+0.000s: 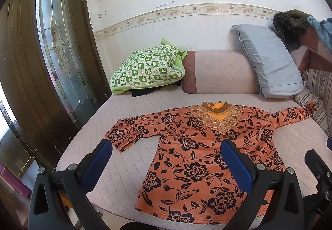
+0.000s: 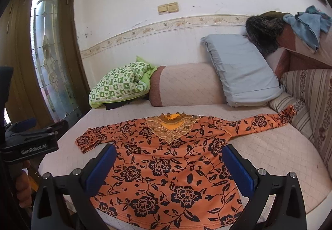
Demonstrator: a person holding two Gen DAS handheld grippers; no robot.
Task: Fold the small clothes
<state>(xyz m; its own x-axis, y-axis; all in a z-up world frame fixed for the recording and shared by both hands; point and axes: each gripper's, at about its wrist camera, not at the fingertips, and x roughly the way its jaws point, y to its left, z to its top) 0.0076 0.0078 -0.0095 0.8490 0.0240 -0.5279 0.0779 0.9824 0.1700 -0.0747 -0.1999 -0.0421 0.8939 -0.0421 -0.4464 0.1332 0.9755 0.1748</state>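
Both jaws gape empty above the blouse (image 2: 166,167) hem.

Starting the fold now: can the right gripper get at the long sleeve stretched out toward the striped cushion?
Probably yes: the right gripper is open and empty above the blouse, and nothing covers the sleeve.

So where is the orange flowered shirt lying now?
The orange flowered shirt lies spread flat on the quilted bed, collar toward the pink bolster, centred in both views, with one sleeve reaching right toward the striped cushion.
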